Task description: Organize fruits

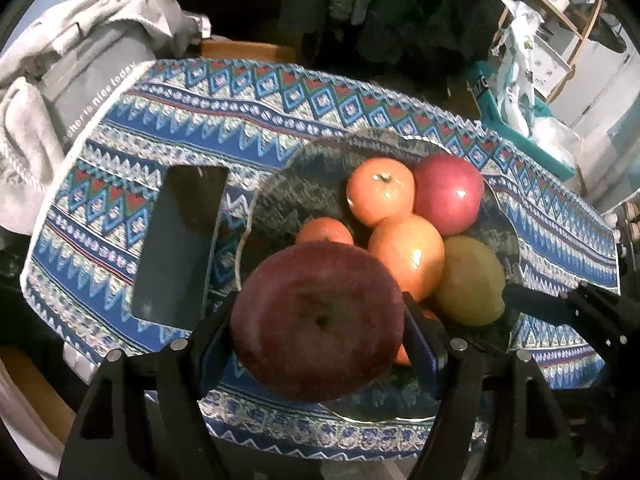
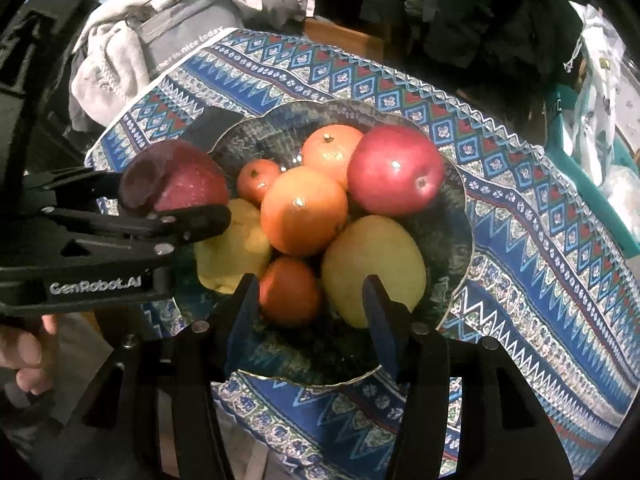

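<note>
1. A blue patterned woven cloth with zigzag and diamond bands covers the table under everything.
2. A pile of grey and white fabric lies beyond the cloth's far left edge.
3. A dark, scalloped-rim glass plate sits on the cloth and holds the heaped fruit.
4. A flat black rectangular slab lies on the cloth just left of the plate.
5. The left gripper is clamped on a large dark-red apple, held above the plate's near-left rim, beside the pile.
6. The right gripper hangs over the plate's near side, its blue-padded fingers apart and holding nothing.
7. On the plate, a shiny red apple sits at the far right, touching two round oranges.
8. A yellow-green pear-like fruit lies in front of the apple, and a yellow fruit lies at the left.
9. Two small tangerines sit low among the others.
</note>
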Available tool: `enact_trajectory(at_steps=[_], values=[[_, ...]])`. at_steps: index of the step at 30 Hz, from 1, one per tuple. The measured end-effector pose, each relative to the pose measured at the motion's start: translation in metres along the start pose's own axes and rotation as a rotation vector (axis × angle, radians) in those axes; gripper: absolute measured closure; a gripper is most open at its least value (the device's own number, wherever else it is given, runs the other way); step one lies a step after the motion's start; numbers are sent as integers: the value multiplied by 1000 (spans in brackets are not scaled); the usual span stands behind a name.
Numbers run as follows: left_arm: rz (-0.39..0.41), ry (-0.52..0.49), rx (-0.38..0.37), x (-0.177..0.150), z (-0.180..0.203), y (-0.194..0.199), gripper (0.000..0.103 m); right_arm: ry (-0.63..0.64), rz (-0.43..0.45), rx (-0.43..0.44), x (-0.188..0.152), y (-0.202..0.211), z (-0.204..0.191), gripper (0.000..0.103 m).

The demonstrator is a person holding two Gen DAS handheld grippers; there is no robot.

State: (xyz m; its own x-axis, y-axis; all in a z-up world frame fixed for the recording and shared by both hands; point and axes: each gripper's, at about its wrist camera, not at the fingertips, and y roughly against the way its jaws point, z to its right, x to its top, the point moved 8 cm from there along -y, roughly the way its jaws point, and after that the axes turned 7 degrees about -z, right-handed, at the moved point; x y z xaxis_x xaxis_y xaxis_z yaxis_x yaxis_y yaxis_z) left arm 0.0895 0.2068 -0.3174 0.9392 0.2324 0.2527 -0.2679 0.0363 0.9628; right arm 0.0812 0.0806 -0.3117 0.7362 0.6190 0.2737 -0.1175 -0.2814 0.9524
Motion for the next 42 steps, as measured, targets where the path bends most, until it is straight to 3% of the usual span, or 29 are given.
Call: enact_trajectory(at_steps=[2,5,9,16,19,28,42], values=[[10,2,27,3,-5,1,21,-6,0,1,0,0,1,49],[-12,24,42,5,-13,-5,21,-15,1,2,-1,1,4,49],[-20,21,9,6,-11,-10,20,-24,10,1,0,5,5,49],[-25,-33,69,2,0,-9,20,-31,37,-11,3,16,9,46],[-23,-28,59,1,0,-4,20,-32,43,-27,4,19,12,46],[32,-56,39,1,18,32,20,-61,99,-75,9,49,26,40],[184,-100,-11,10,50,105,18,-124,280,-145,15,139,47,29]])
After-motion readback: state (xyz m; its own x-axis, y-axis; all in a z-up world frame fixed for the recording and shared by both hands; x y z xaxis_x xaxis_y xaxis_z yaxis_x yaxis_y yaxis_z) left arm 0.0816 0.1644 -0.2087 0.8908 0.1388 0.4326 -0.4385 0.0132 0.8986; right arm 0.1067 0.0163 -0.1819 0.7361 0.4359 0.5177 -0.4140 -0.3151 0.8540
